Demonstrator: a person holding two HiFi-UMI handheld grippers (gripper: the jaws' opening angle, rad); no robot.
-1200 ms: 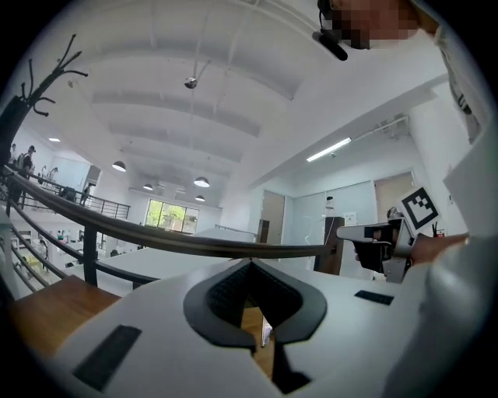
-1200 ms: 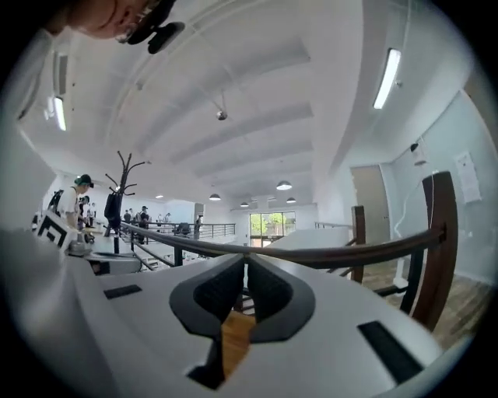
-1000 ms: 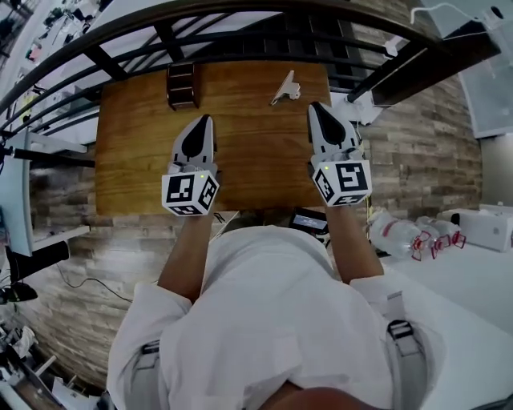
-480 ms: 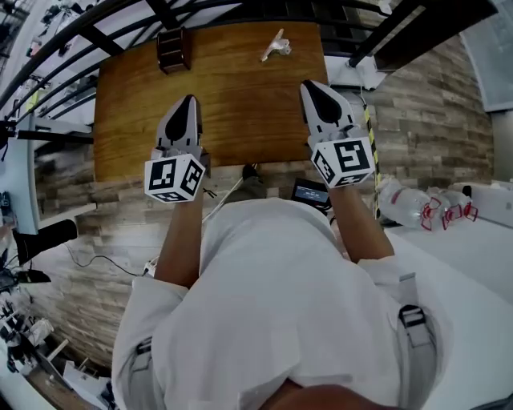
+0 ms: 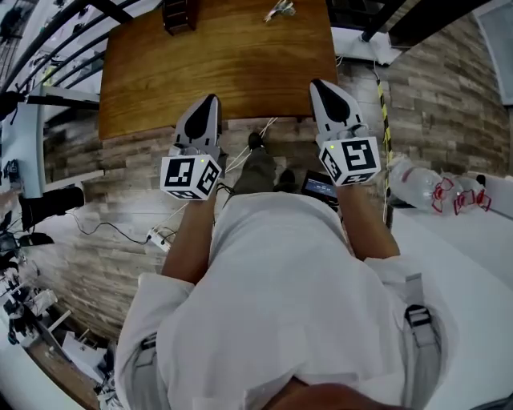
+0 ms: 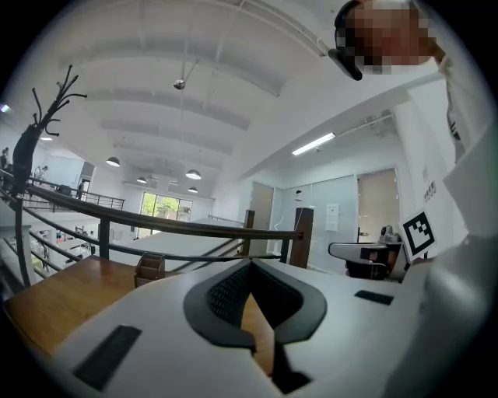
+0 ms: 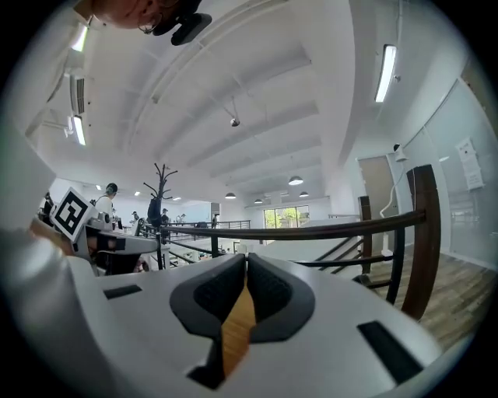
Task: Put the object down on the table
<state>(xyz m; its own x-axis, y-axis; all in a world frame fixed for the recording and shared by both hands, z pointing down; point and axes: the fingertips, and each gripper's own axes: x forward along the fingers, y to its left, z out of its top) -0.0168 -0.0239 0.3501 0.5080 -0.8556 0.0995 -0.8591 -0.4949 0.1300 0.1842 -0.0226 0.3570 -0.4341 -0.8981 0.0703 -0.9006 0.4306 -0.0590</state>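
Two grippers are held out in front of the person's white shirt, side by side and well apart. The left gripper (image 5: pixel 207 112) is seen over the table's near edge, and the right gripper (image 5: pixel 325 94) over its near right corner. In each gripper view the jaws are pressed together at the tips. Only the table's wood is seen through the slit behind them, so nothing is carried by either.

The wooden table (image 5: pixel 216 64) lies bare across its middle. At its far edge, right of centre, a small pale clip-like object (image 5: pixel 280 10) is lying, well apart from both grippers; its exact kind cannot be made out. Left of centre on the same far edge a dark wooden holder (image 5: pixel 178 14) stands.

The set-down is judged to be finished, with the object already on the table. No further handling seems to be called for, beyond the empty grippers being drawn clear of the near edge.
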